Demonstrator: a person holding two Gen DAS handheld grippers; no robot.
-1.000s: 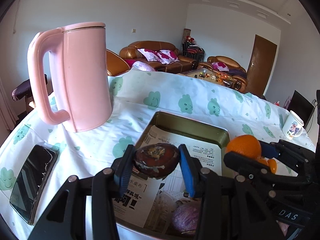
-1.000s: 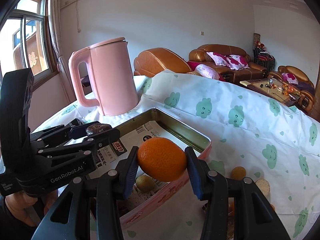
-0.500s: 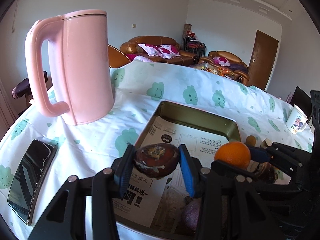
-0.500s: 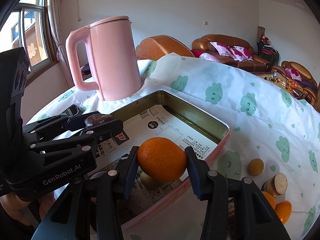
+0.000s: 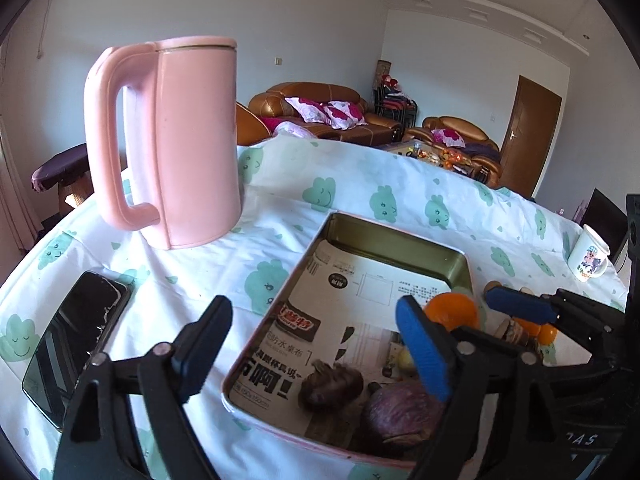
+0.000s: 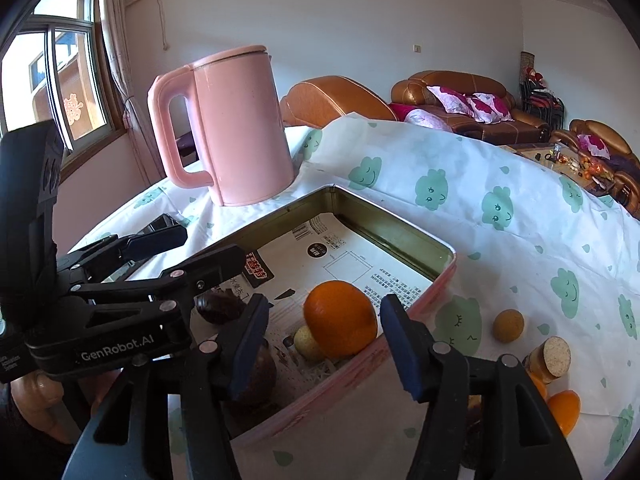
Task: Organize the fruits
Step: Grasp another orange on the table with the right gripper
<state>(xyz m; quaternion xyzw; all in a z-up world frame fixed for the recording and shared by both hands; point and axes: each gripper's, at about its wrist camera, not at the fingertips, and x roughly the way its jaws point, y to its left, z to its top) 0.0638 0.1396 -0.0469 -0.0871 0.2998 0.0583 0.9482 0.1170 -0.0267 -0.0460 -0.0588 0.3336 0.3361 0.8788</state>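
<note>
On the cloud-print tablecloth (image 6: pixel 500 184) stands the paper-lined gold metal tray (image 6: pixel 400 232). Inside it rests the round orange fruit (image 6: pixel 340 320) beside a dark brown fruit (image 5: pixel 332 384). Both the left gripper (image 5: pixel 316 344) and the right gripper (image 6: pixel 320 344) are spread wide, holding nothing. The orange may roll if a finger bumps it while leaving.

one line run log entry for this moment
left gripper: open | right gripper: open | orange, brown fruit: in tin tray
</note>
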